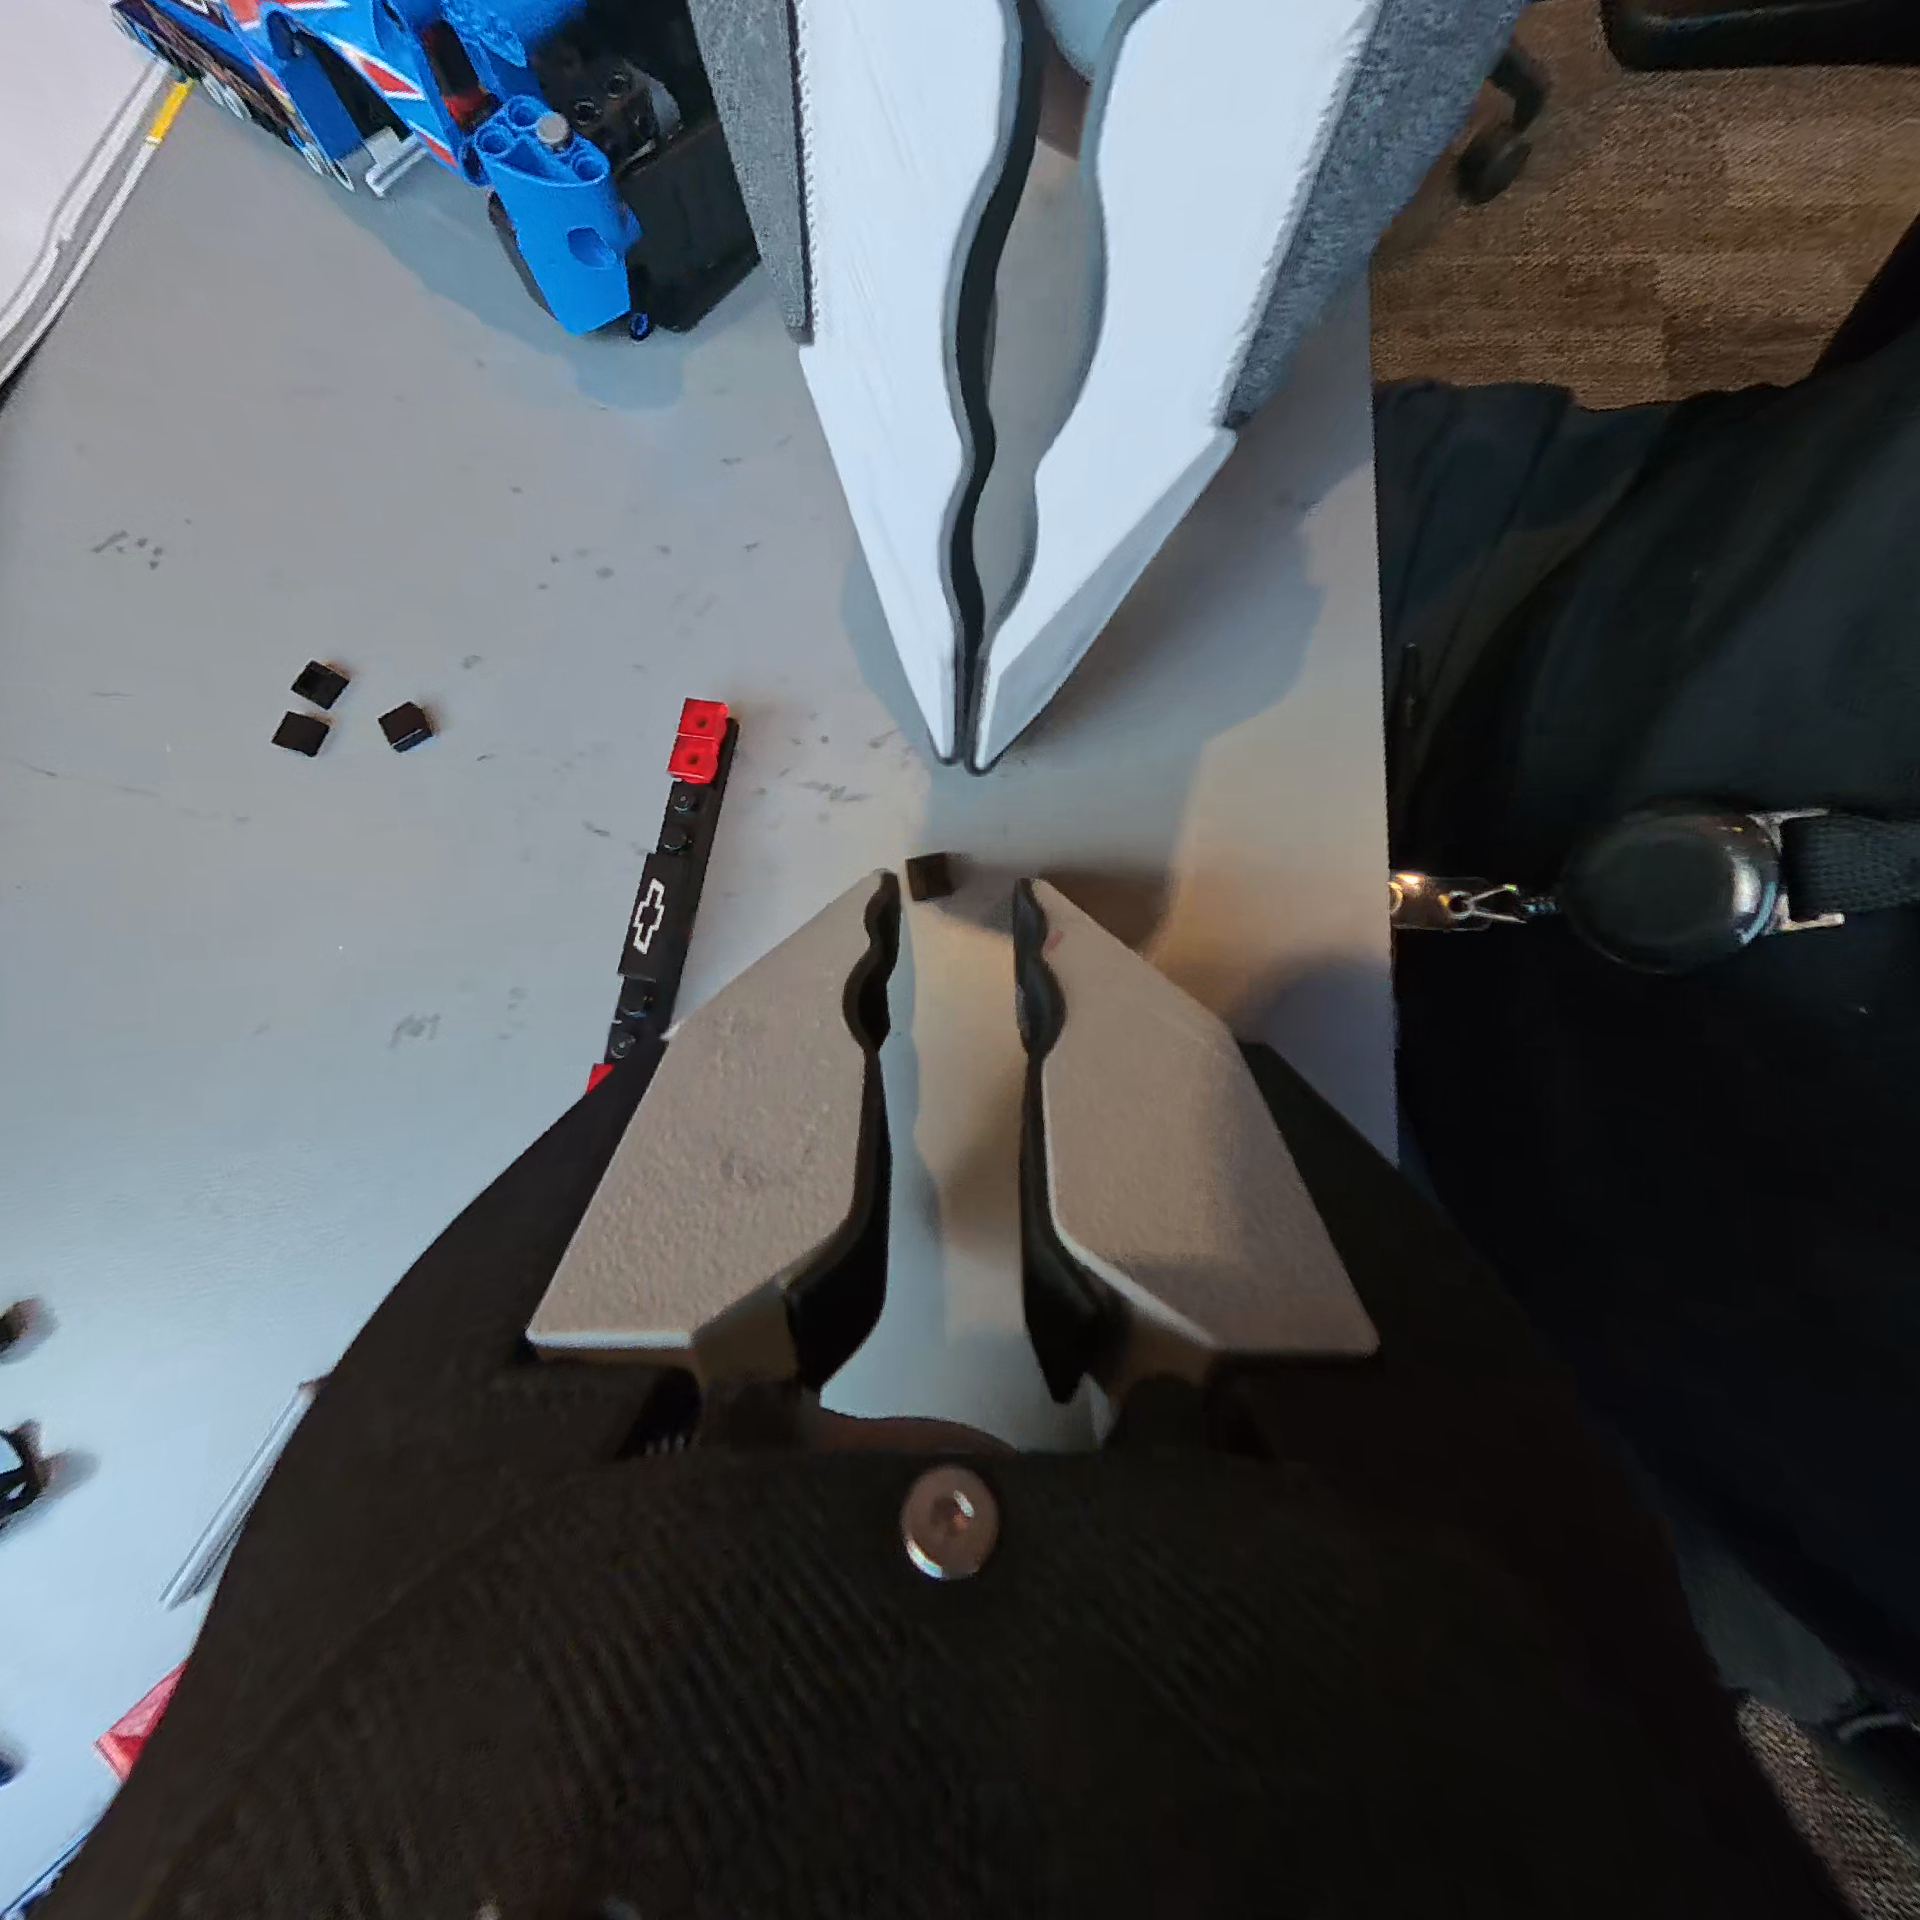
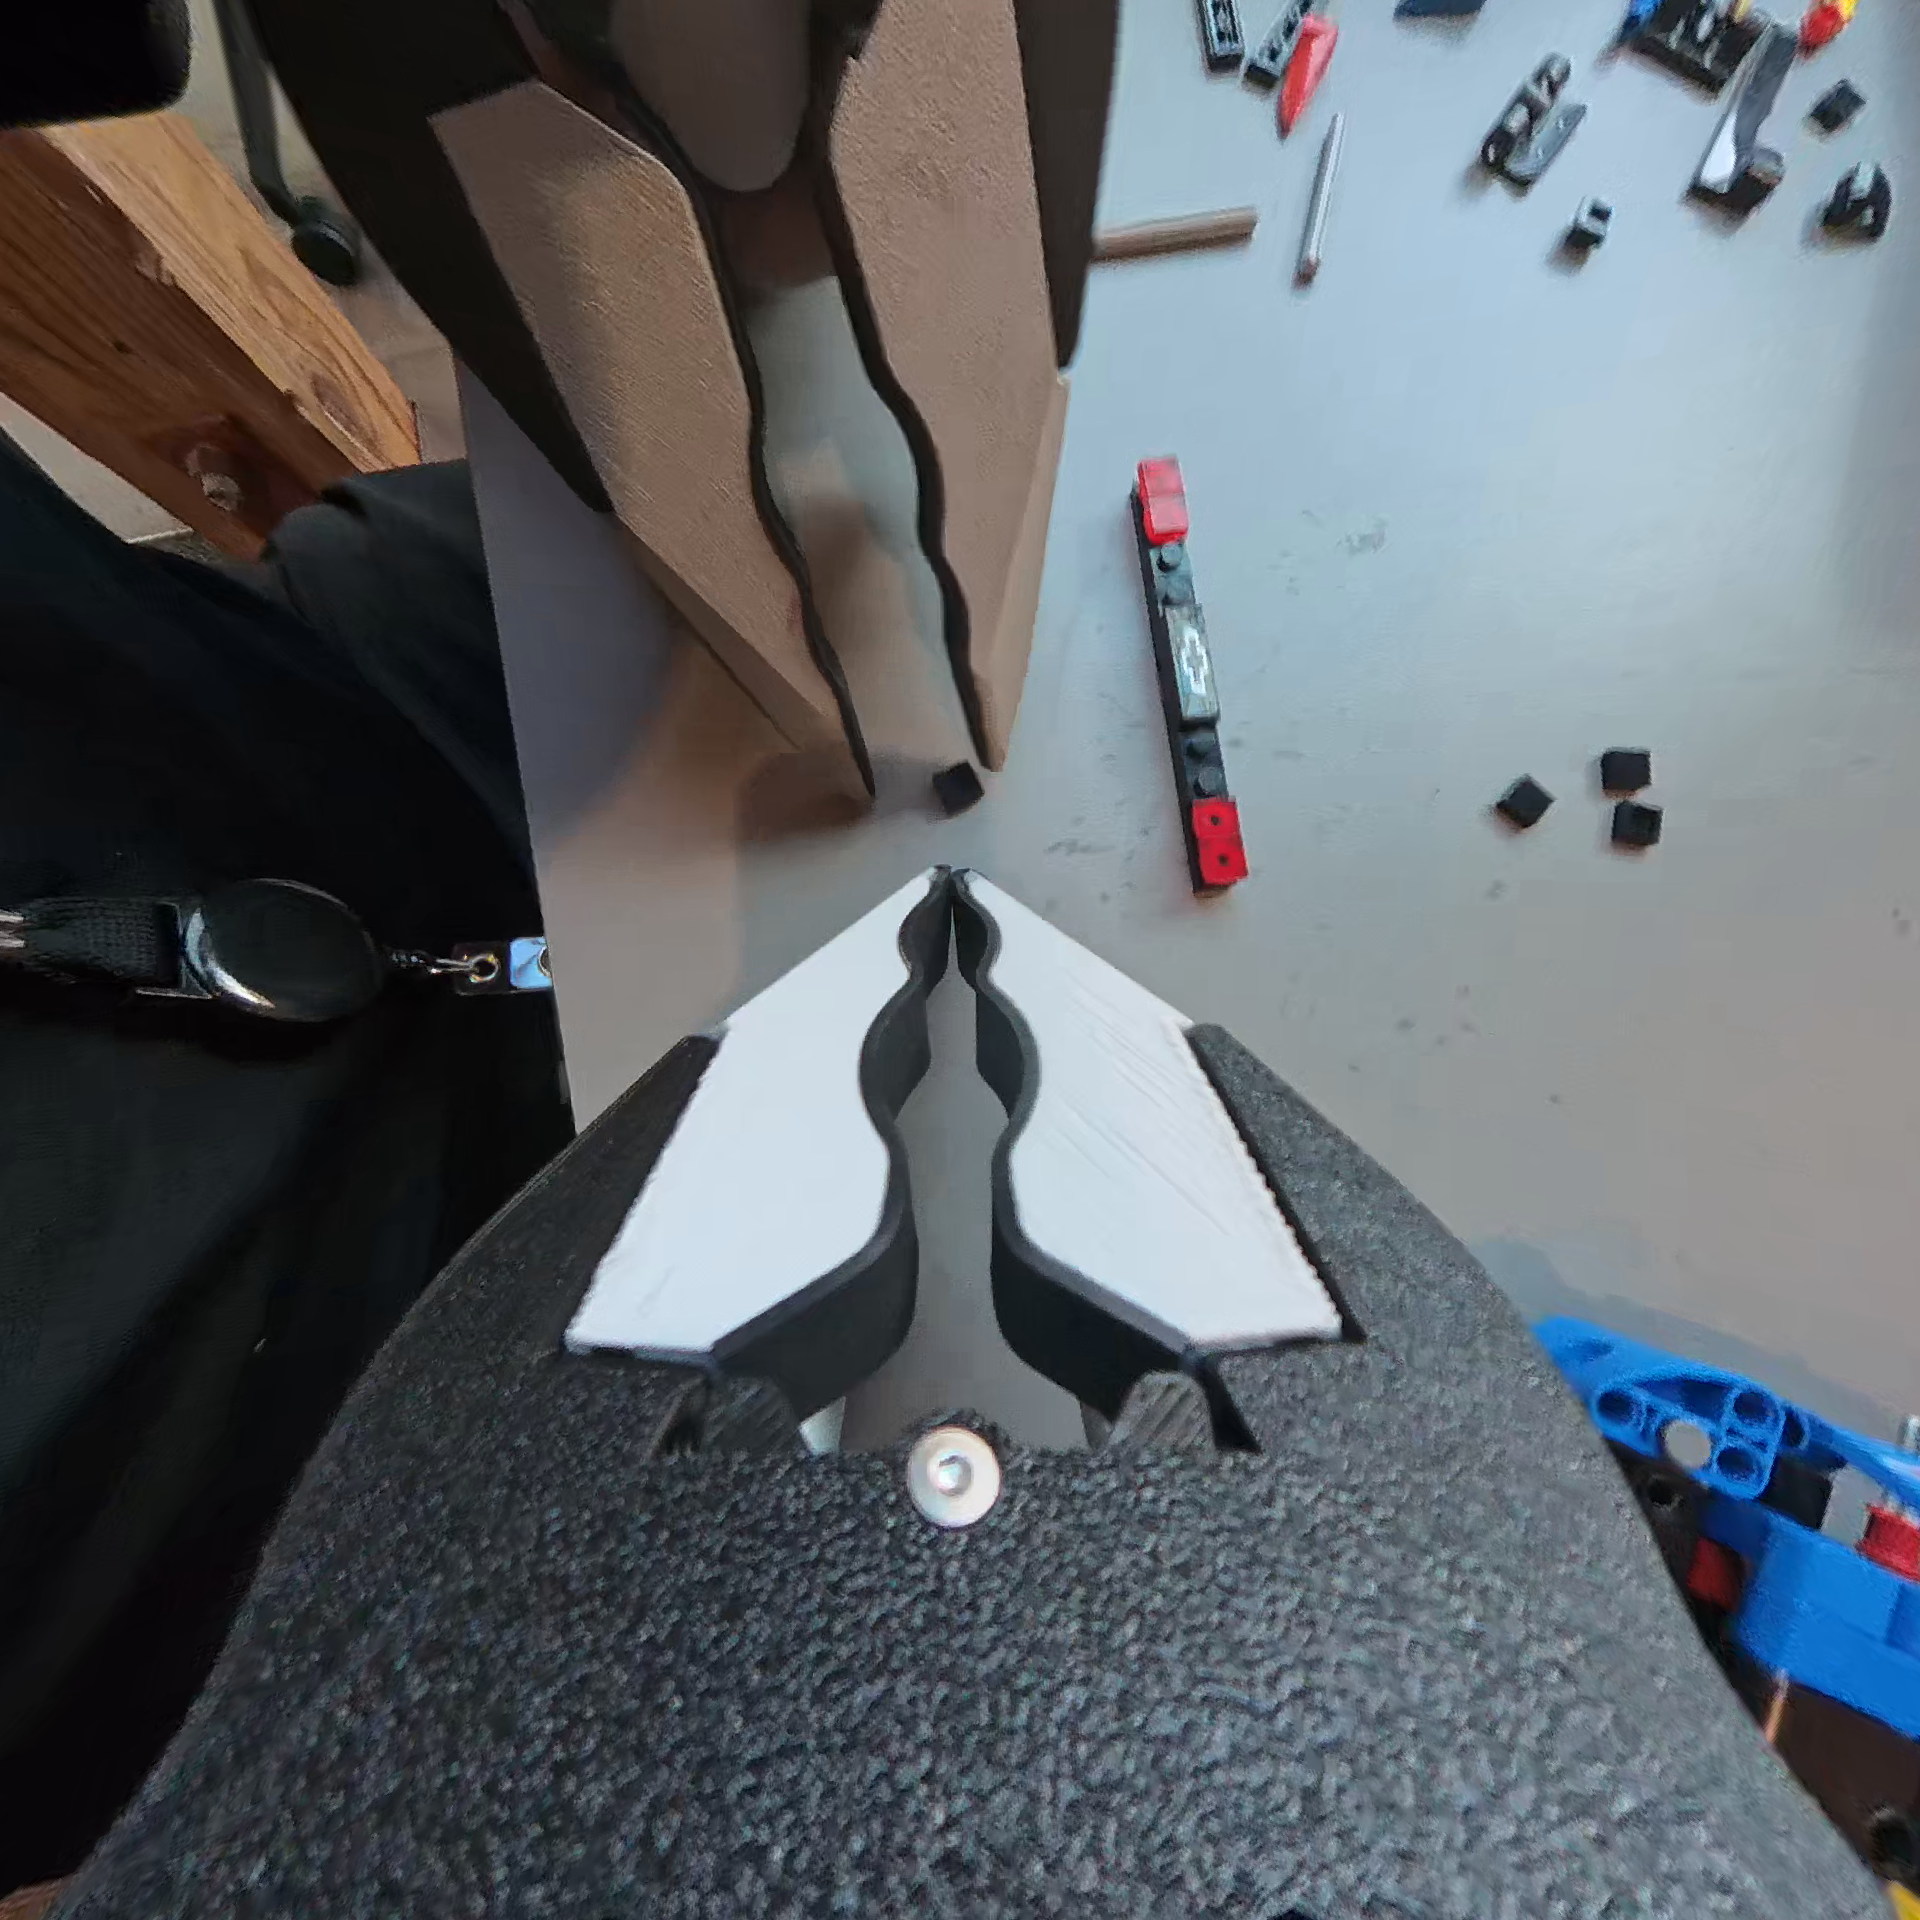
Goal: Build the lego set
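On the grey table [image 1: 436,499], near the edge closest to you, your two grippers face each other tip to tip. Your left gripper [image 1: 956,888] has its fingers spread, with clear table visible between them. A small black brick [image 1: 928,876] lies on the table at the mouth of that gap, just beside the left fingertip; in the right wrist view the same brick [image 2: 957,787] sits between the two tips. Contact with either fingertip cannot be confirmed, as the tips are slightly blurred.

Your right gripper [image 2: 952,875] has its fingers pressed together at the tips, with nothing between them. It is near the small black brick but apart from it.

A long black strip [image 1: 675,883] lies flat on the table to one side of both grippers. It carries red bricks [image 1: 698,738] at one end, a printed black tile at its middle and bare studs between. The right wrist view shows red bricks at both ends of the strip [image 2: 1190,675].

Three more small black bricks [image 1: 348,712] lie loose in a cluster, well apart from the strip on its far side.

The partly built blue car [image 1: 499,145] stands at the far side of the table in the left wrist view. Other loose parts [image 2: 1704,125] are scattered at the top of the right wrist view.

A black badge reel [image 1: 1662,883] hangs beyond the table edge against dark clothing.
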A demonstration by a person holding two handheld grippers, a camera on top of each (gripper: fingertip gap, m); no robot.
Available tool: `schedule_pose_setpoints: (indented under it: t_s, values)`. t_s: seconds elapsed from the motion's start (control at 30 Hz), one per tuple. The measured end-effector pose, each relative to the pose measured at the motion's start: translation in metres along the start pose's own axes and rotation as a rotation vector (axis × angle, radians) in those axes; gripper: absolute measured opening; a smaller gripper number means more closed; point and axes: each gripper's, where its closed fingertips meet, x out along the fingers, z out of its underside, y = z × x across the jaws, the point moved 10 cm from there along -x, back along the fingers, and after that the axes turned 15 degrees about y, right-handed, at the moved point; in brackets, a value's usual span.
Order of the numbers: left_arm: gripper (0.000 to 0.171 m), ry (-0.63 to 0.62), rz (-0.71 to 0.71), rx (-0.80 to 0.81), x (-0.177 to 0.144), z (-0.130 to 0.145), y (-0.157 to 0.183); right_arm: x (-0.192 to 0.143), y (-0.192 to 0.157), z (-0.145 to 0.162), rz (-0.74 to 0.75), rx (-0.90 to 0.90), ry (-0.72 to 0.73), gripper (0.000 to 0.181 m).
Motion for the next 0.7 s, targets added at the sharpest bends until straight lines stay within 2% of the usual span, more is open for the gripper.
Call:
schedule_pose_setpoints:
  t_s: [0.07, 0.17, 0.4, 0.7]
  values:
    - [0.028, -0.015, -0.006, 0.006, -0.002, 0.000, -0.002, 0.003, 0.001, -0.005, -0.016, -0.051, 0.024, 0.000]
    - [0.028, 0.003, -0.008, 0.039, -0.012, -0.002, -0.003, 0.007, 0.006, -0.007, -0.048, -0.122, 0.013, 0.009]
    - [0.032, 0.020, -0.078, 0.100, -0.032, 0.000, -0.032, 0.017, 0.014, -0.013, -0.180, -0.289, -0.037, 0.010]
    - [0.033, 0.044, -0.086, 0.072, -0.035, 0.007, -0.041, 0.023, 0.015, -0.017, -0.250, -0.304, -0.063, 0.009]
